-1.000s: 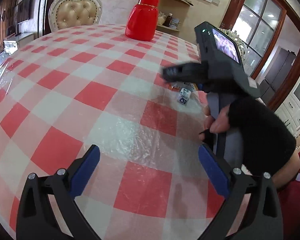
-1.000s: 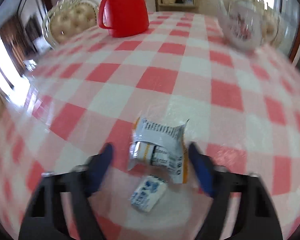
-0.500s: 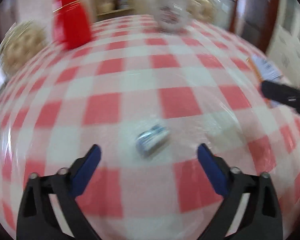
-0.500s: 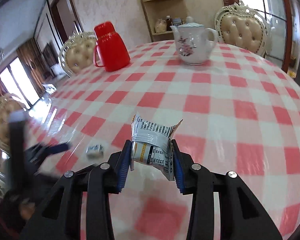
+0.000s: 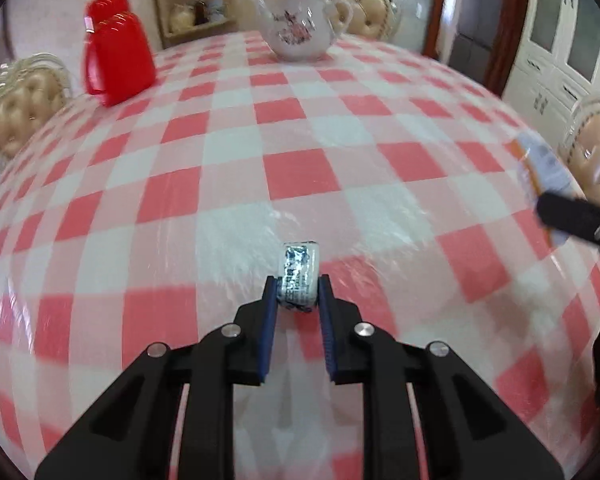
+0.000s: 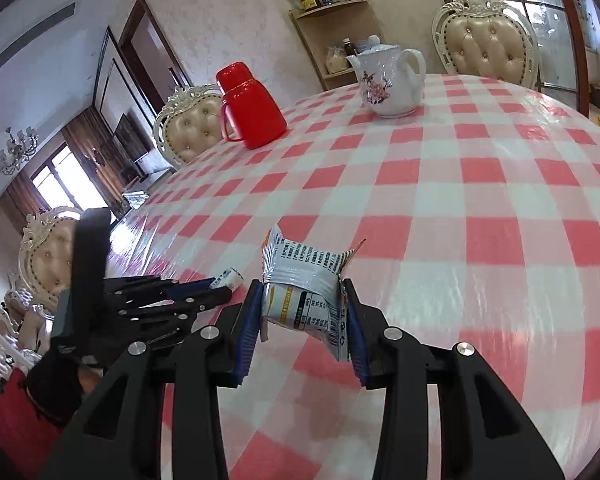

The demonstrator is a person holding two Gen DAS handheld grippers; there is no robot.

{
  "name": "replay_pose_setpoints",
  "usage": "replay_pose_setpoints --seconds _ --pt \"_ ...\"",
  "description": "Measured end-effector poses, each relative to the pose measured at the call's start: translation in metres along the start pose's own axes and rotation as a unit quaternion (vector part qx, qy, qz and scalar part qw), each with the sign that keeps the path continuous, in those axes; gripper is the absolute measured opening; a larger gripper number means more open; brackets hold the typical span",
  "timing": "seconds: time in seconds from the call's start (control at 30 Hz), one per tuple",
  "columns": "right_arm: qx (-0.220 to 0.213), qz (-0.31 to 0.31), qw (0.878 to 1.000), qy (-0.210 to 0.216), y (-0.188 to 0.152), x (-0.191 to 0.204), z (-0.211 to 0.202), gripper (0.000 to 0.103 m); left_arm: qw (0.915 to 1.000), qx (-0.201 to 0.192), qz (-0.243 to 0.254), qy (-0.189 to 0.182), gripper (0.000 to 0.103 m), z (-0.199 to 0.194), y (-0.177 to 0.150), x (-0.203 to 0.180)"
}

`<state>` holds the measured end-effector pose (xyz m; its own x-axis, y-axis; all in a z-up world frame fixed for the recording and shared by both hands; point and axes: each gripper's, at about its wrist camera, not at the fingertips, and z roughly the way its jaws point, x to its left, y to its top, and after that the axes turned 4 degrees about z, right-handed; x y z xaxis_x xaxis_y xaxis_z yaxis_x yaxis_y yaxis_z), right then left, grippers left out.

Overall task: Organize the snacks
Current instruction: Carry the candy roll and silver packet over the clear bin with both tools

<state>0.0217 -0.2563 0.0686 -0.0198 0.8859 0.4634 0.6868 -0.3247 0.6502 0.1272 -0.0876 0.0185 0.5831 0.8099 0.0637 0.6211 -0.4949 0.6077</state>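
Note:
My left gripper (image 5: 298,286) is shut on a small blue-and-white wrapped candy (image 5: 300,274), which rests against the checked tablecloth (image 5: 300,128). In the right wrist view the same candy (image 6: 229,279) pokes out of the left gripper's tips (image 6: 220,292) at the left. My right gripper (image 6: 305,300) is shut on a silver and orange snack packet (image 6: 306,280), held a little above the cloth. From the left wrist view that packet (image 5: 540,168) appears at the right edge, with a black finger (image 5: 576,220) across it.
A red jug (image 6: 250,110) and a white flowered teapot (image 6: 388,80) stand at the far side of the round table. Padded cream chairs (image 6: 486,46) ring the table. A gloved hand (image 6: 56,372) and red sleeve sit at the near left. A corner shelf (image 6: 328,32) stands behind.
My left gripper swung toward the small candy and shut on it. My right gripper closed on the snack packet, lifted it and carried it to the right.

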Motion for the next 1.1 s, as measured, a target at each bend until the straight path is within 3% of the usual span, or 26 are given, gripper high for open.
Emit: replay_pose_setpoints --seconds 0.13,0.5,1.1 --pt "0.01 -0.003 1.0 -0.003 -0.026 0.01 -0.014 0.039 0.9997 -0.023 -0.008 0.007 0.02 -0.032 -0.016 -0.023" --pt "0.04 -0.015 0.999 -0.019 -0.107 0.031 -0.051 0.039 0.9994 -0.03 -0.001 0.02 0.02 -0.091 -0.082 -0.078" --pt "0.045 -0.052 0.997 -0.02 -0.157 0.076 -0.089 0.039 0.9986 -0.045 -0.002 0.026 0.02 -0.146 -0.16 -0.103"
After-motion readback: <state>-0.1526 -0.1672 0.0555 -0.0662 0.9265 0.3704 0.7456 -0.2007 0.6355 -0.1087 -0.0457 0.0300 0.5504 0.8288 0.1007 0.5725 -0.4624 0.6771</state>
